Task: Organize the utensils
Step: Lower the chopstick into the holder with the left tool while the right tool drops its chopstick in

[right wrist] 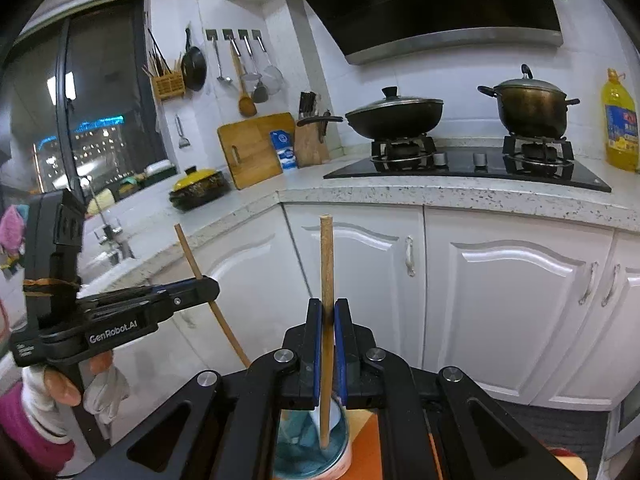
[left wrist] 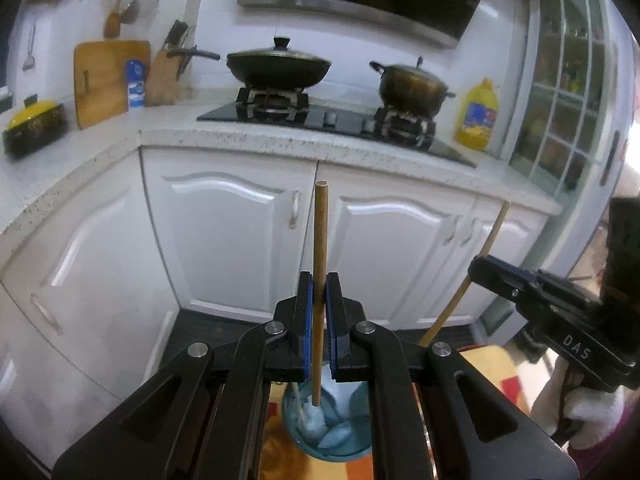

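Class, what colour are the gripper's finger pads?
Blue pads, clearest in the left wrist view, clamping a wooden stick.

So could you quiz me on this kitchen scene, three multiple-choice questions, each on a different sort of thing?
1. Where is the yellow oil bottle?
A. beside the cutting board
B. on the counter right of the stove
C. on the floor

2. How many lidded pots sit on the stove burners?
A. one
B. two
C. three

3. What is the left gripper doing?
A. fingers spread, empty
B. holding a spoon
C. fingers shut on a wooden chopstick

Answers: 1 B, it stands past the right burner. 2 B, a wok and a pot. 3 C, the stick runs between its blue pads.
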Demonstrator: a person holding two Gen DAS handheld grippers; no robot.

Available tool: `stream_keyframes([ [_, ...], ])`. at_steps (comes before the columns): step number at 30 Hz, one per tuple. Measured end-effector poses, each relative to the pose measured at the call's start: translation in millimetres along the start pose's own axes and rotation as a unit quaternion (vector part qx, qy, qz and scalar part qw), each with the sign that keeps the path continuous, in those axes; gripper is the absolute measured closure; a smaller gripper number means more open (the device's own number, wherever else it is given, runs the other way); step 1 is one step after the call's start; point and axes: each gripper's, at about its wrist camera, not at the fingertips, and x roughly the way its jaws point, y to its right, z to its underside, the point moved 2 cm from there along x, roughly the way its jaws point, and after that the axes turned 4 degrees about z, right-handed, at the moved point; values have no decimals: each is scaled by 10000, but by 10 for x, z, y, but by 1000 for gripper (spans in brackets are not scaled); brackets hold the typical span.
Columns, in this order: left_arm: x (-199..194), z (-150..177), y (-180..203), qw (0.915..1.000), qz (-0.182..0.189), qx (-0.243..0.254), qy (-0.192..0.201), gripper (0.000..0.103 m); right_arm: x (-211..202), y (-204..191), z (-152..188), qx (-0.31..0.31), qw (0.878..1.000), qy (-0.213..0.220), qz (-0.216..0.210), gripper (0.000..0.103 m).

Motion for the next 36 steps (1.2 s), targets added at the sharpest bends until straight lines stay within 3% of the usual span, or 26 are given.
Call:
stream_keyframes([
  [11, 493, 411, -49, 9982, -127, -139, -572, 99, 591, 140, 403, 185, 9967, -789, -88, 97],
  [19, 579, 526, -23, 9975, -278, -99, -648, 98, 799, 171, 668, 317, 9930, -1122, -174, 97],
  [22, 602, 550, -4, 9970, -343, -51, -691, 94, 794, 245, 680, 542, 9910, -1207, -222, 89],
  [27, 589, 586, 20, 9971, -357, -53, -674, 73, 718, 221, 728, 558, 9907, -1218, -219, 82],
  [36, 442, 636, 111, 9967, -541, 37, -601, 67, 525, 197, 813, 618, 9904, -1217, -197, 78],
])
